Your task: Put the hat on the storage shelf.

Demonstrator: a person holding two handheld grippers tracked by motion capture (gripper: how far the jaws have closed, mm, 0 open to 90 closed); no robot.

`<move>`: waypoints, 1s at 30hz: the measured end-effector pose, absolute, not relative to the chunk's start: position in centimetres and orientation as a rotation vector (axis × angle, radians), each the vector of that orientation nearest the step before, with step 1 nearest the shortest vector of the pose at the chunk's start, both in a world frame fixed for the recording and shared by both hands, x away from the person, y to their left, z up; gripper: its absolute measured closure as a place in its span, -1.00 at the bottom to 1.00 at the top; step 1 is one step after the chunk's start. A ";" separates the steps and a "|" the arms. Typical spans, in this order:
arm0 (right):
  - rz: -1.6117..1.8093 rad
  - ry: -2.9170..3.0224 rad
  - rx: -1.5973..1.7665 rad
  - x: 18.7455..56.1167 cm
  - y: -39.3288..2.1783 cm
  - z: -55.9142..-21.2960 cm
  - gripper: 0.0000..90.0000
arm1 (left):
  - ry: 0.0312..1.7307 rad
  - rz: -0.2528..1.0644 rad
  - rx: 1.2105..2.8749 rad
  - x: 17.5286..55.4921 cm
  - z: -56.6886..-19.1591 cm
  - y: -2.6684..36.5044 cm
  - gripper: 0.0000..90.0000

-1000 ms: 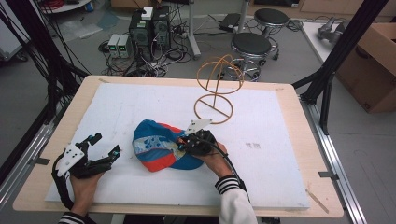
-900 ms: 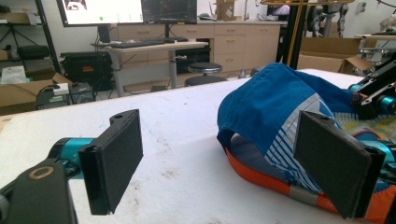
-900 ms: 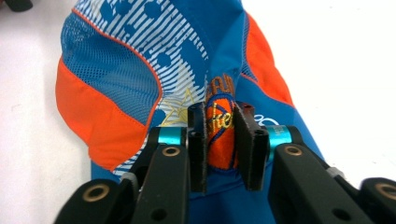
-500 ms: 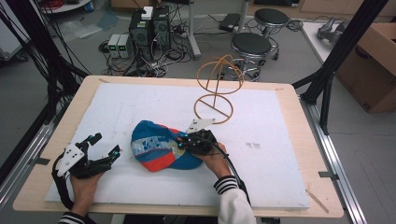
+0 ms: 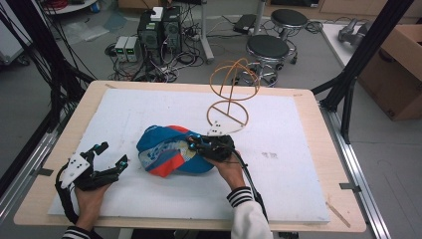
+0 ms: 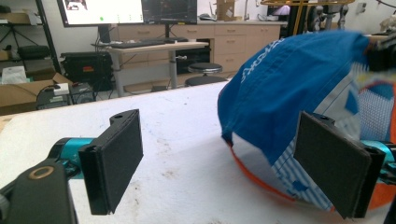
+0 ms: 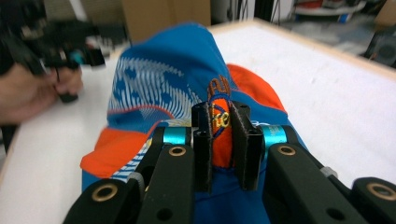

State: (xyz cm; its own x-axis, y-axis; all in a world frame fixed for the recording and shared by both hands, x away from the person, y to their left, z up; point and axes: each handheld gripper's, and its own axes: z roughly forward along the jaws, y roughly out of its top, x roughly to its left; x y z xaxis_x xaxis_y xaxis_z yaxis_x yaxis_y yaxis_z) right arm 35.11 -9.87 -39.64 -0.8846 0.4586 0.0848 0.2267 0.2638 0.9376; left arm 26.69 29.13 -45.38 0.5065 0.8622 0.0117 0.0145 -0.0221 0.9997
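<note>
One cap (image 5: pixel 169 154) fold between claw (image 7: pixel 220 133) pads

The cap (image 6: pixel 299 88) (blurred) is cut off at the frame's right edge.

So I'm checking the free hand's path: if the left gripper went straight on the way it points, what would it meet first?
Probably the cap: the open left gripper points across bare table toward its near edge, just off its right pad.
</note>
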 end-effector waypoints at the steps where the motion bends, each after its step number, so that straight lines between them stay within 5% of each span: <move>1: 1.697 2.314 0.645 35.1 -10.0 -39.5 0.78 | 0.814 0.813 1.442 26.7 -45.4 29.1 -0.64; 30: 1.842 1.898 0.634 33.9 -14.0 -33.5 0.79 | 0.815 0.817 1.450 26.7 -45.4 29.1 -0.63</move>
State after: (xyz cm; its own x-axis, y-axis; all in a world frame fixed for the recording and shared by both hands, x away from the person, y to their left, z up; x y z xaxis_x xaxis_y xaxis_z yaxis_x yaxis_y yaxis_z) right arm 33.87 -14.00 -33.55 -0.8084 0.5884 0.0166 0.0343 0.0188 0.9992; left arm 26.68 29.11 -45.37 0.5046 0.8631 0.0185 0.0164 -0.0310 0.9994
